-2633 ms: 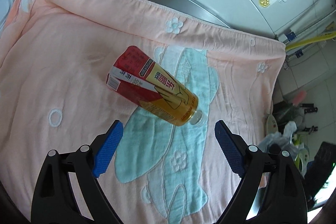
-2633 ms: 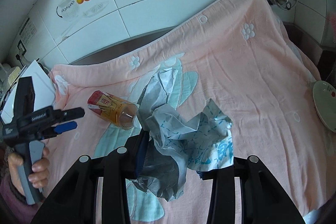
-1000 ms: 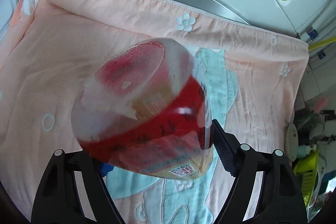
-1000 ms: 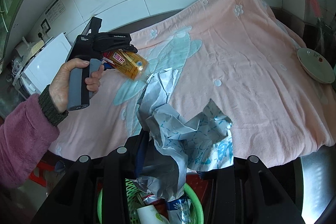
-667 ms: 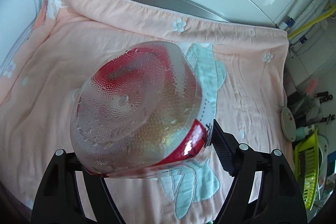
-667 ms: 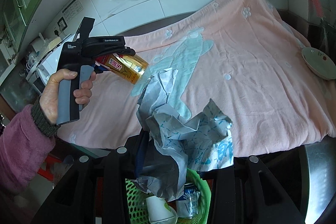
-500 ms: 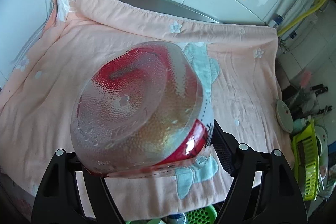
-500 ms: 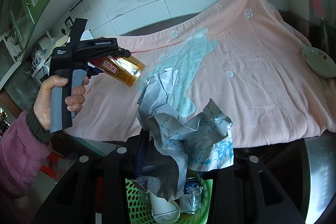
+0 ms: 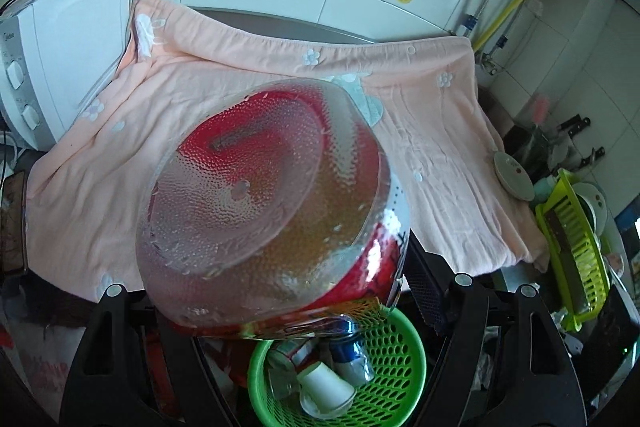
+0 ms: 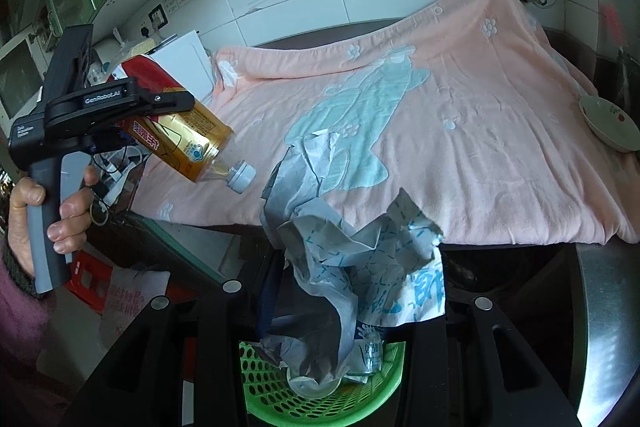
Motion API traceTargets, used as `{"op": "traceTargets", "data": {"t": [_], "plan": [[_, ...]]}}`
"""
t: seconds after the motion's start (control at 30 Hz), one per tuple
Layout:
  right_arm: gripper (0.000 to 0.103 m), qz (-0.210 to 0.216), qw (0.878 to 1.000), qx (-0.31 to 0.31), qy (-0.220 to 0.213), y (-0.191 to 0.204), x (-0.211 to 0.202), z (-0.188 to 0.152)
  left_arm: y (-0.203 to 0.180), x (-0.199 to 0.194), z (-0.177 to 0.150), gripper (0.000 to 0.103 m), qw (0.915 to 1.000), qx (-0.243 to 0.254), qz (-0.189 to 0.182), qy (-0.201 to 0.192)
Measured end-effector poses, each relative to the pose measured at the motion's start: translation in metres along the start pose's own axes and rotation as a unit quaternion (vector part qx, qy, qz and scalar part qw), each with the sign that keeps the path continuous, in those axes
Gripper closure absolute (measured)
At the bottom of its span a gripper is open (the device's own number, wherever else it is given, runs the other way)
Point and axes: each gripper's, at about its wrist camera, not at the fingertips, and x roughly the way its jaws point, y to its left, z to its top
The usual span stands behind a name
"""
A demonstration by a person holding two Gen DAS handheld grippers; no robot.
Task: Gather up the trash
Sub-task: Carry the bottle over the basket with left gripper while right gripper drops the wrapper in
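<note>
My left hand [image 10: 44, 211] sits at nine o'clock in the right wrist view, wrapped around the grey handle of my left hand-held gripper [image 10: 132, 123]. That gripper is clenched on a tea bottle [image 10: 180, 135] with a red and gold label; the bottle tilts cap-down toward four o'clock, out past the near edge of the counter. In the left wrist view the bottle's dimpled clear base [image 9: 256, 203] fills the centre, and the right black pad [image 9: 424, 291] presses its side at four o'clock; the left pad is hidden behind the bottle. Below it, at six o'clock, stands a green mesh trash basket [image 9: 400, 355] holding a white paper cup [image 9: 324, 391] and a crushed can [image 9: 352, 355].

Behind, a peach blanket [image 10: 500, 131] with a pale blue figure covers the counter. My right hand-held gripper [image 10: 352, 307] is clamped on a crumpled plastic wrapper [image 10: 348, 251], grey with blue print, which hangs over the same basket [image 10: 384, 387] at six o'clock. A bowl [image 10: 608, 123] rests on the blanket at three o'clock.
</note>
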Motion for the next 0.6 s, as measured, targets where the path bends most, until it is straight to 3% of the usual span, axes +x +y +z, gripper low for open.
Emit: {"op": "traceTargets", "data": {"t": [0.6], "plan": [[0.063, -0.001, 0.999, -0.042, 0.019, 0.026, 0.016, -0.009, -0.001, -0.044, -0.070, 0.028, 0.9995, 0.032, 0.004, 0.007]]}}
